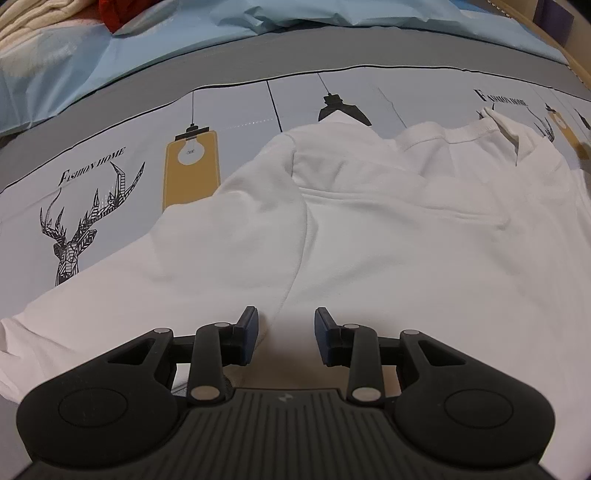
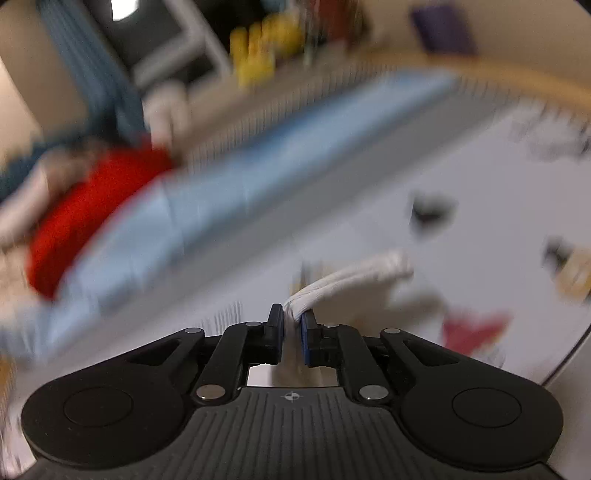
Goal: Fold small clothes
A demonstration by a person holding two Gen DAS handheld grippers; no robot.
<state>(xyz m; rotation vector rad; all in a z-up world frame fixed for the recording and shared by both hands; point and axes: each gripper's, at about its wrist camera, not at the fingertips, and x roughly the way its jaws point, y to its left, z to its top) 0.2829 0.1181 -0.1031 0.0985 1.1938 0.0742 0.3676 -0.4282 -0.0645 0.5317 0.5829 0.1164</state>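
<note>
Parted halfway on the left gripper (image 1: 285, 332), pads straddling a seam of the white shirt (image 1: 388, 229) with nothing visibly pinched between them. Pointed steeply down at the cloth. Shirt spread across the printed bedsheet (image 1: 110, 177), collar (image 1: 469, 129) at the far side, one sleeve (image 1: 243, 206) lying out to the left over the lamp and deer prints. Pale blue pillow (image 1: 221, 33) and a red cloth (image 1: 114, 14) beyond, well apart from the shirt.

Pinched tight on the right gripper (image 2: 292, 328), clamped on a bunched edge of white fabric (image 2: 351, 277) that rises out from between the pads. Heavily smeared view, so probably a hem or sleeve end of the same shirt, though hard to confirm. Blue pillow and red cloth streaked in the background.

Soft, light, limp material by the look of it: likely to sag and drape from any single pinch, unlikely to slip from rubbery pads, nothing breakable. Best taken at seamed or ribbed edges, such as hem corners, shoulder seam or collar, where doubled cloth gives more to bite on.
</note>
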